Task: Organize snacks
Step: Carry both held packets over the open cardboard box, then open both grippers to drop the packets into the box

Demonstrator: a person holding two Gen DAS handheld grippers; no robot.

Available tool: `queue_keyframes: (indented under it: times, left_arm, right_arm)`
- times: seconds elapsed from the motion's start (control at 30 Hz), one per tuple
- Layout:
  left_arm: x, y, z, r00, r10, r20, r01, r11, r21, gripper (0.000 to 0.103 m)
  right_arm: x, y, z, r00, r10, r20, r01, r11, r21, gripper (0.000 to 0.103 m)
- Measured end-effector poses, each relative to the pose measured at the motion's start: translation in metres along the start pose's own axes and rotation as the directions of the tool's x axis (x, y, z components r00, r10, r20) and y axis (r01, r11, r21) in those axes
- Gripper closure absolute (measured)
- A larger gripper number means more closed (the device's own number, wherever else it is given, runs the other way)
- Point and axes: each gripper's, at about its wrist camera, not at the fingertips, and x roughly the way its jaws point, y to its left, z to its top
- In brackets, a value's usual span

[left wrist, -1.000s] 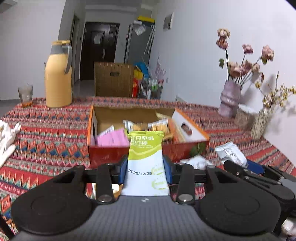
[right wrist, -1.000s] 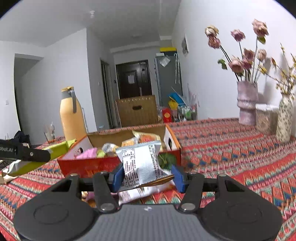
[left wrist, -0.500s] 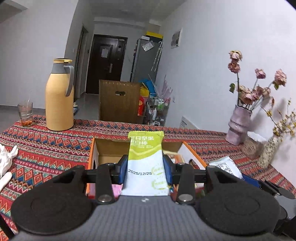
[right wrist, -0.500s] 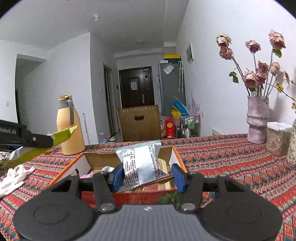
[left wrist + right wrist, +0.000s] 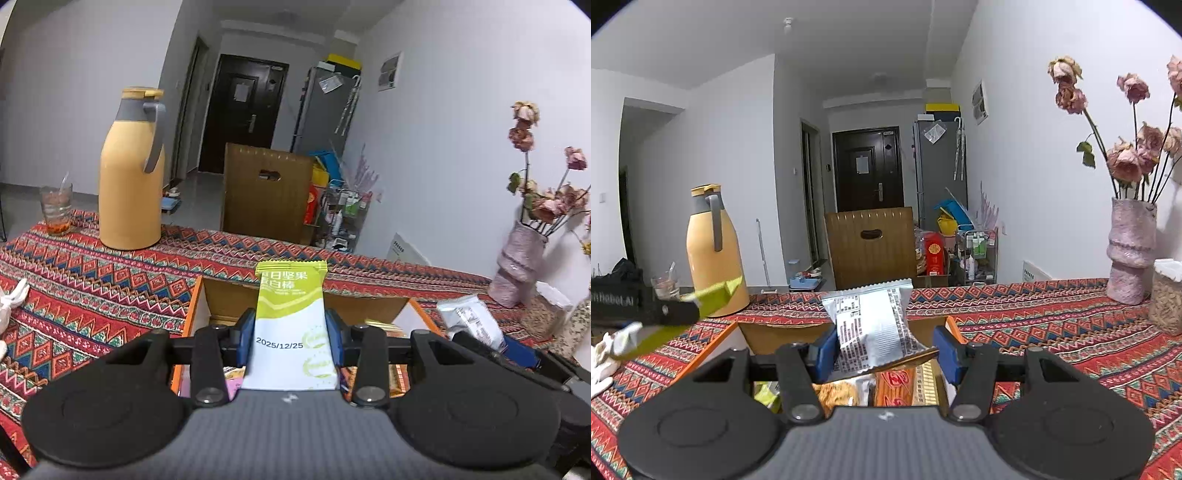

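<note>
My left gripper (image 5: pixel 290 332) is shut on a green-and-white snack bar packet (image 5: pixel 291 306), held upright over the open cardboard box (image 5: pixel 229 299). In the right wrist view it shows at the left edge (image 5: pixel 676 314), with the green packet (image 5: pixel 716 291) sticking out. My right gripper (image 5: pixel 882 350) is shut on a silver crinkled snack packet (image 5: pixel 875 325), tilted over the same box (image 5: pixel 775 332). Several snack packs (image 5: pixel 897 384) lie in the box beneath it. The silver packet (image 5: pixel 469 321) also appears at the right of the left wrist view.
A yellow thermos (image 5: pixel 129 177) and a glass (image 5: pixel 55 210) stand at the table's far left. A pink vase with dried roses (image 5: pixel 1132 251) and a jar (image 5: pixel 1167 295) stand at the right. A white glove (image 5: pixel 7 306) lies at the left. A chair back (image 5: pixel 266 192) rises behind the table.
Both grippers have carried their packets forward over the box. Its front wall has dropped out of sight below them, and the far table edge has come nearer.
</note>
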Motion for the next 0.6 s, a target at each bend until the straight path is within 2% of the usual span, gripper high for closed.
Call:
queue_keyframes:
  times: [0.17,0.6]
  left_arm:
    - [0.024,0.013,-0.006,0.999,0.045,-0.013,-0.045,0.998,-0.037,0.063]
    - [0.048,0.018,-0.018,0.995,0.071,-0.063,-0.072,0.997,-0.017,0.063]
  right_arm:
    - [0.022,-0.001,-0.012,1.0,-0.008,-0.007,0.008,1.0,0.018,0.049]
    - [0.043,0.001,-0.029,0.997,-0.002,-0.079,0.003,1.0,0.01,0.049]
